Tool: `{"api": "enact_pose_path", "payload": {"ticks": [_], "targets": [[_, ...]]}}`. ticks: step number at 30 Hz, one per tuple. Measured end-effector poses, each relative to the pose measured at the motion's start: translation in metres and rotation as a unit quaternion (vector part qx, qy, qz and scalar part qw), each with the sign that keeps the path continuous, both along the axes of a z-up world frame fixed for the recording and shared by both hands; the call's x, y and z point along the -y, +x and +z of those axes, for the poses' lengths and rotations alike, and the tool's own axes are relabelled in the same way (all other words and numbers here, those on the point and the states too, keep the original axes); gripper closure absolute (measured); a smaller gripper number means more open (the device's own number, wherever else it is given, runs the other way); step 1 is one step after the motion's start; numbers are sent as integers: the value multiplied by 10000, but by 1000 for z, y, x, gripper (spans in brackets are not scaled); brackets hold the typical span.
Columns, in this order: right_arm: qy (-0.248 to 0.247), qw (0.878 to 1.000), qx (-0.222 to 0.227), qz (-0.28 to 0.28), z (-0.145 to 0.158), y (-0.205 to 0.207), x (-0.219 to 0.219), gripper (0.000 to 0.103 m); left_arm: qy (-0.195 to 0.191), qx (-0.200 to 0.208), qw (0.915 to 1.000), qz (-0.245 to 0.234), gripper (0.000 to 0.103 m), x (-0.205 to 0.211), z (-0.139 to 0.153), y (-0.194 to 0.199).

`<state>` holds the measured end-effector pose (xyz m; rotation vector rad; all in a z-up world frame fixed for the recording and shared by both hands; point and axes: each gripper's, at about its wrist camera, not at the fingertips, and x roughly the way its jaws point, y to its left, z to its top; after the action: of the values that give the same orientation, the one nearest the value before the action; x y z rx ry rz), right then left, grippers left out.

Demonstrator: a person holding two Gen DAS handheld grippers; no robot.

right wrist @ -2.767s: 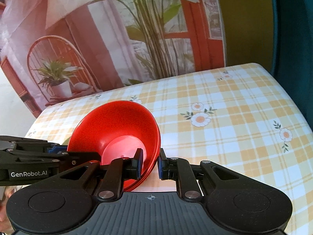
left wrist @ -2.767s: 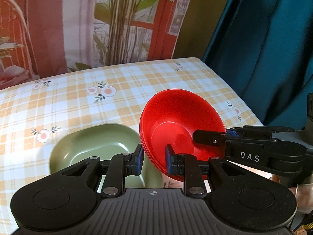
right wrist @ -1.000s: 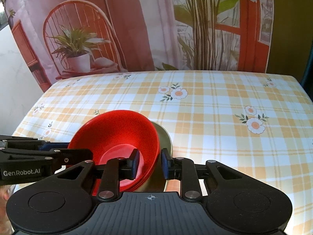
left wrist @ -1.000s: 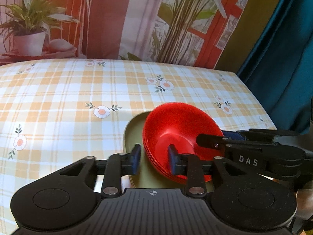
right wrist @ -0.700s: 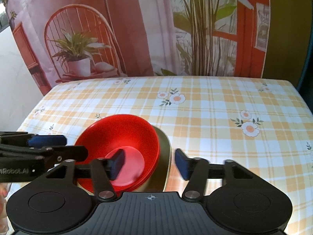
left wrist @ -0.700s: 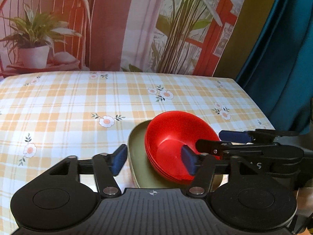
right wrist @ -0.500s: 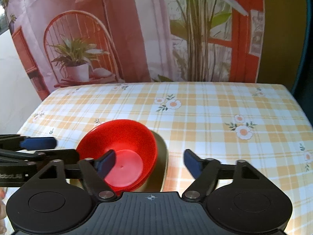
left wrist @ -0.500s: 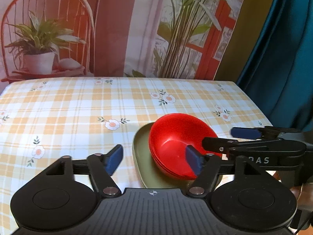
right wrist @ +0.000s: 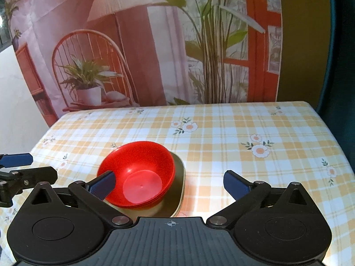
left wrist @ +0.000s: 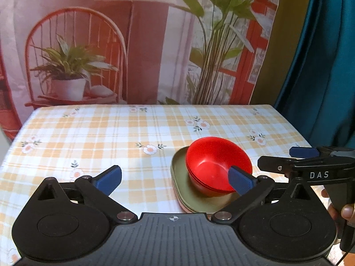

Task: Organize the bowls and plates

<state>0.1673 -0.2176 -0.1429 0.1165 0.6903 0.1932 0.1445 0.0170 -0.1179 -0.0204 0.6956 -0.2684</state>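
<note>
- Nearest, the left gripper has just spread its jaws wide; nothing is pinched between them, and the same goes for the right gripper.
- Just beyond, the red bowls, nested and mouth-up, sit in the olive plate near the table's front edge.
- The plate's long axis runs front to back.
- Farthest, a printed backdrop hangs.

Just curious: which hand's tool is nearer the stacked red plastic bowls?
Right, slightly. The right tool sits just off the stacked red plastic bowls' rim; the left tool hangs farther off opposite. Both jaws just opened, empty.
</note>
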Motion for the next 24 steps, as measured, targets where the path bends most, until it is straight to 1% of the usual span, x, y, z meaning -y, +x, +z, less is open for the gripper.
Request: {"api": "enact_pose_path", "payload": {"ticks": [5, 10, 15, 21, 24], "targets": [[-35, 9998, 180, 43, 16, -24, -3, 0, -27, 137, 9997, 181, 0, -6, 15, -23], [-55, 9994, 322, 67, 33, -49, -5, 0, 141, 377, 9984, 404, 0, -9, 29, -54], [-41, 9988, 494, 30, 52, -77, -3, 0, 164, 403, 9974, 578, 0, -15, 44, -83], [-119, 9975, 690, -13, 71, -110, -1, 0, 222, 837, 9937, 705, 0, -21, 71, -124], [-111, 9968, 790, -47, 80, -127, 0, 0, 98, 953, 9930, 692, 0, -22, 83, -140]]}}
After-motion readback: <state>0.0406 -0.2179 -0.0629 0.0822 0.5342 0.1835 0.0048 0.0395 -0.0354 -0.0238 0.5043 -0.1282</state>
